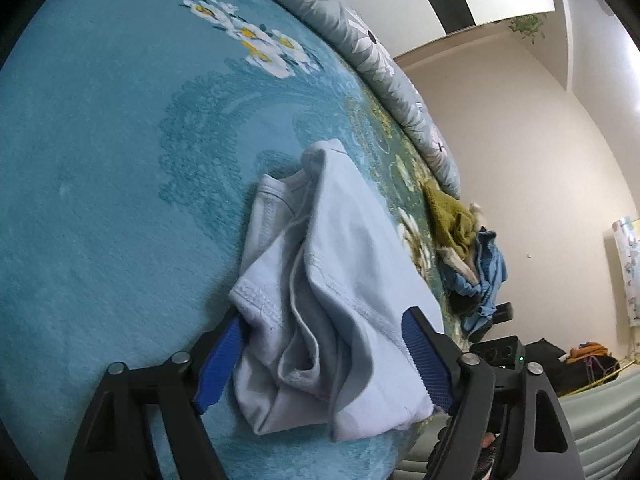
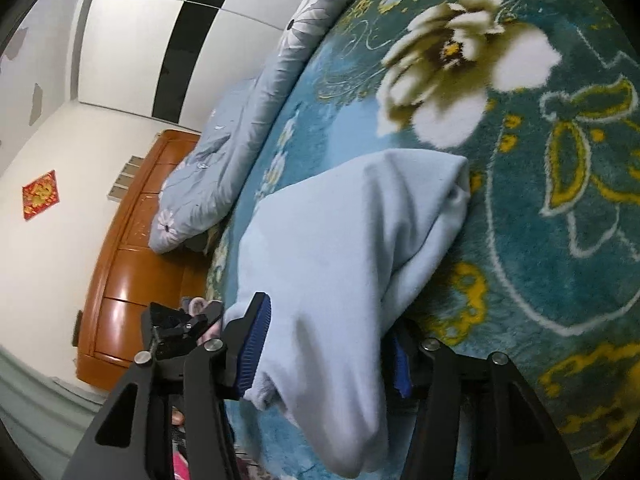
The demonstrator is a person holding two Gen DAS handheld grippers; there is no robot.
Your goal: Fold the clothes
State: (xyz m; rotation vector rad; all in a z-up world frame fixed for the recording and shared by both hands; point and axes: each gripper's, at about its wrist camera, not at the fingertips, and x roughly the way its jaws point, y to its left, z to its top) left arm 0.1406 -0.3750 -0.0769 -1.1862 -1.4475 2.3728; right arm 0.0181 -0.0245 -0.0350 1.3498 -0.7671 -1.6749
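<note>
So the big thing in both views is the bed with that teal floral blanket [image 1: 100,200]. Only the left wrist view catches the plain teal side of it plus a messy pile of clothes [image 1: 468,248], mustard and blue stuff, further along the blanket near the rolled grey quilt [image 1: 384,64]. The right wrist view is the only one showing the orange wooden headboard [image 2: 132,264], the black and white wardrobe [image 2: 160,40] and a red paper decoration [image 2: 40,194] on the wall.

The garment itself is a pale blue shirt [image 1: 320,300], lying bunched on the blanket. From the left you see ribbed hems and deep wrinkles; from the right it's a smoother folded bulk with a rounded far corner.

Left claw [image 1: 320,360] is spread wide, blue pads either side of the wadded cloth. Right claw [image 2: 324,344] looks spread too, fabric draped between the fingers and hiding most of one pad.
</note>
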